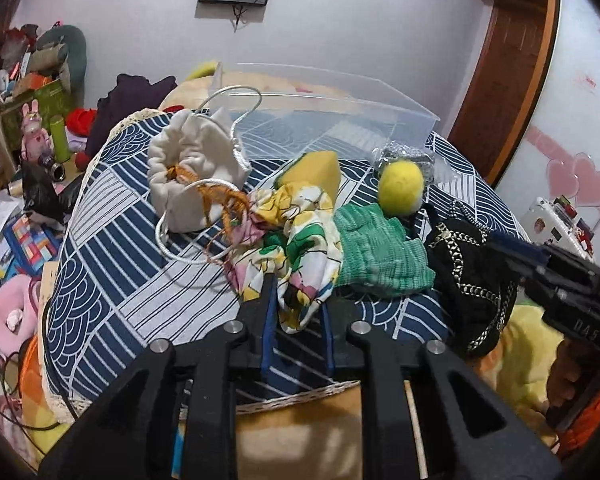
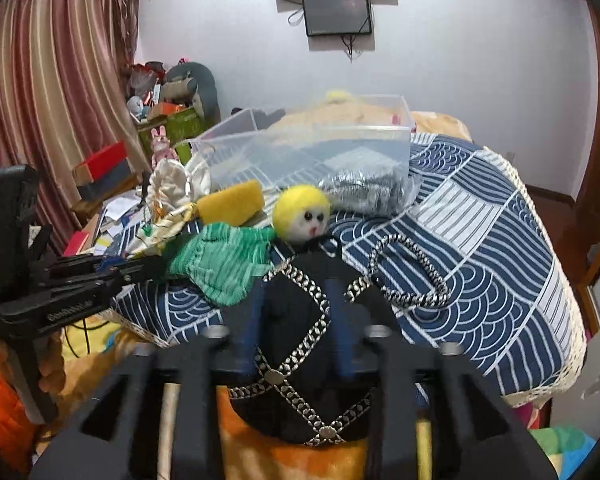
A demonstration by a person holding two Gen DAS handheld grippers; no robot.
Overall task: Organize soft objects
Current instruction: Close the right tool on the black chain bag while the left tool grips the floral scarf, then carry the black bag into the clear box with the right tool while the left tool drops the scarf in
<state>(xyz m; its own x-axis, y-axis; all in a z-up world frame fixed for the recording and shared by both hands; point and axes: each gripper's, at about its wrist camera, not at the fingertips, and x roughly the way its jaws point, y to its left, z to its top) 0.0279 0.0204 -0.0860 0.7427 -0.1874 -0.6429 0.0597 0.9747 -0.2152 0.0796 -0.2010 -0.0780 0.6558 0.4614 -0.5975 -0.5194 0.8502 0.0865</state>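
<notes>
Soft things lie on a blue patterned cloth (image 1: 132,280). My left gripper (image 1: 298,292) has its fingers on either side of the lower end of a floral cloth (image 1: 300,240), partly closed around it. My right gripper (image 2: 296,284) holds a black bag with silver chains (image 2: 296,320); it also shows in the left wrist view (image 1: 472,280). Behind lie a green knit cloth (image 1: 376,252), a yellow fuzzy ball with a face (image 2: 302,216), a yellow sponge (image 1: 320,170), a white drawstring pouch (image 1: 192,168) and a silver mesh item in plastic (image 2: 364,192).
A clear plastic bin (image 1: 340,116) stands at the back of the cloth. Clutter, boxes and plush toys cover the floor at the left (image 1: 16,216). A wooden door frame (image 1: 512,60) is at the right, a monitor (image 2: 336,12) on the wall.
</notes>
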